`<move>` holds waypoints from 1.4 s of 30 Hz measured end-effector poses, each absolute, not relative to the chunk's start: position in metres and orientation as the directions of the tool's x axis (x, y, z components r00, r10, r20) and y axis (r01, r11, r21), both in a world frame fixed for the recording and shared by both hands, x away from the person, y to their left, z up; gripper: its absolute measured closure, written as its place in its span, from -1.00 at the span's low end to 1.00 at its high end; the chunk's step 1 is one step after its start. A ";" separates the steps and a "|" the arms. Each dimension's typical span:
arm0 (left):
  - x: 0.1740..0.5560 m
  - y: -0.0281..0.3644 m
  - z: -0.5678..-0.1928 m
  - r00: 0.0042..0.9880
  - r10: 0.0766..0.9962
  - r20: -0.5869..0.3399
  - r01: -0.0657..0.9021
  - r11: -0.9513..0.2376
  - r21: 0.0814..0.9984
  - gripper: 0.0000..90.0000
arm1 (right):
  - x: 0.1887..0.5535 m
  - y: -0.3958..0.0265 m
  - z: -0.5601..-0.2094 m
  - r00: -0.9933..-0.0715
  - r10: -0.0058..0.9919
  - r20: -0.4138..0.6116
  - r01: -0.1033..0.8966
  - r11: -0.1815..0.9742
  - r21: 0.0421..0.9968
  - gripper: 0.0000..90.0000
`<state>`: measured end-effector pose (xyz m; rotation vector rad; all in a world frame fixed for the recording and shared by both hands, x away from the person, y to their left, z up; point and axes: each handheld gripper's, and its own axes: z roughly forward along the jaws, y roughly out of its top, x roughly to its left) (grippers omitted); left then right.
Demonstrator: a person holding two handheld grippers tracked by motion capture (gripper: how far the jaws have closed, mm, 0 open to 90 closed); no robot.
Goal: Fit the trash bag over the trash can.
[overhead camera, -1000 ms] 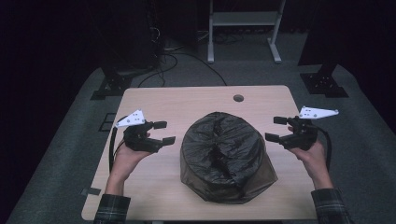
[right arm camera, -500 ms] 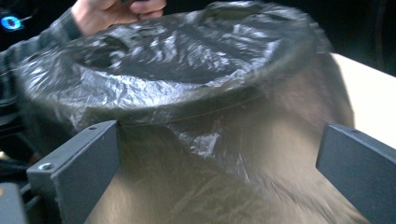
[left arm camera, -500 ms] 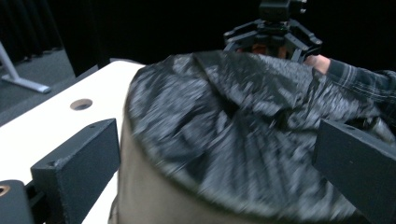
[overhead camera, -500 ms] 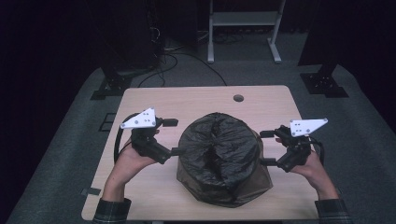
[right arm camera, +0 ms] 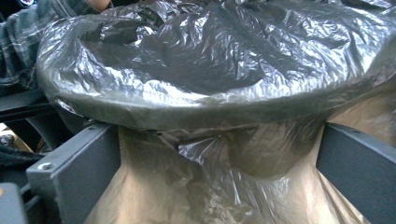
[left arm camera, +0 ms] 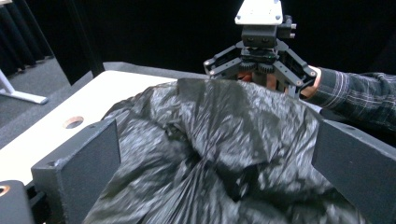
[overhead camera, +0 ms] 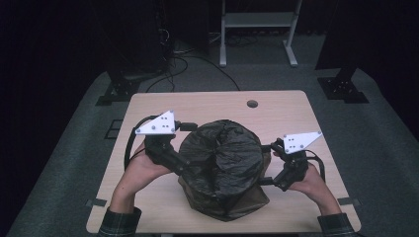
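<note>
A small bin lined with a crumpled black plastic bag (overhead camera: 222, 160) stands mid-table, its tan wall (overhead camera: 253, 201) showing below the rim. My left gripper (overhead camera: 188, 148) is at the bin's left side. Its jaws have just been opening and stand wide with the bag's top (left arm camera: 210, 130) between them, pads not visibly pressing. My right gripper (overhead camera: 264, 165) is at the bin's right side, open. Its jaws (right arm camera: 219, 158) straddle the tan wall (right arm camera: 187, 186) just under the bag-covered rim (right arm camera: 210, 107). Across the bag, the left gripper view shows the right gripper (left arm camera: 257, 70).
The wooden table (overhead camera: 281, 111) has a round hole (overhead camera: 252, 104) near its far edge. On the dark floor behind it are a white stand (overhead camera: 257, 19), cables (overhead camera: 183, 59) and black stand bases (overhead camera: 116, 91) (overhead camera: 343, 89). Plaid sleeves enter at the bottom.
Both grippers have moved inward from the table's sides to straddle the bin. The left one rose to the bag's top, and the bin shifted slightly left.
</note>
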<state>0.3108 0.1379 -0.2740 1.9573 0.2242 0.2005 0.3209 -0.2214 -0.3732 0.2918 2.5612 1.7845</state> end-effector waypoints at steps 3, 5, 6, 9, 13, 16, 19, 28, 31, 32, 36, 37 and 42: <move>0.312 0.126 -0.272 0.972 0.232 0.043 0.059 -0.412 0.909 -1.00 | 0.320 -0.216 -0.373 -0.984 0.153 0.096 0.143 0.338 0.930 -1.00; 0.314 0.120 -0.272 0.973 0.228 0.040 0.063 -0.427 0.902 -1.00 | 0.320 -0.214 -0.373 -0.983 0.155 0.094 0.143 0.341 0.929 -1.00; 0.315 0.117 -0.273 0.974 0.221 0.039 0.063 -0.436 0.898 -1.00 | 0.320 -0.214 -0.373 -0.983 0.157 0.094 0.143 0.341 0.929 -1.00; 0.317 0.103 -0.275 0.977 0.207 0.043 0.058 -0.459 0.887 -1.00 | 0.320 -0.214 -0.372 -0.983 0.157 0.095 0.144 0.341 0.929 -1.00; 0.321 0.082 -0.279 0.980 0.193 0.046 0.057 -0.495 0.867 -1.00 | 0.320 -0.214 -0.372 -0.983 0.160 0.095 0.146 0.340 0.929 -1.00; 0.322 0.076 -0.280 0.976 0.208 0.068 0.054 -0.531 0.846 -1.00 | 0.321 -0.215 -0.372 -0.982 0.160 0.099 0.149 0.341 0.928 -1.00; 0.324 0.069 -0.279 0.978 0.201 0.058 0.058 -0.526 0.848 -1.00 | 0.321 -0.216 -0.372 -0.982 0.162 0.098 0.149 0.340 0.929 -1.00; 0.333 0.039 -0.301 0.975 0.216 0.050 0.098 -0.623 0.776 -1.00 | 0.322 -0.216 -0.372 -0.981 0.164 0.103 0.154 0.339 0.928 -1.00; 0.334 0.031 -0.308 0.973 0.224 0.051 0.115 -0.666 0.737 -1.00 | 0.322 -0.217 -0.372 -0.981 0.168 0.101 0.154 0.339 0.928 -1.00; 0.335 0.030 -0.308 0.974 0.222 0.054 0.114 -0.677 0.727 -1.00 | 0.322 -0.217 -0.372 -0.980 0.170 0.099 0.153 0.340 0.928 -1.00; 0.337 0.022 -0.311 0.973 0.225 0.051 0.124 -0.697 0.706 -1.00 | 0.322 -0.217 -0.371 -0.981 0.170 0.098 0.151 0.339 0.929 -1.00; 0.338 0.021 -0.312 0.973 0.226 0.048 0.128 -0.701 0.702 -1.00 | 0.322 -0.218 -0.371 -0.980 0.171 0.098 0.152 0.339 0.928 -1.00; 0.344 0.010 -0.321 0.974 0.228 0.015 0.162 -0.735 0.659 -1.00 | 0.323 -0.217 -0.372 -0.980 0.171 0.100 0.154 0.342 0.927 -1.00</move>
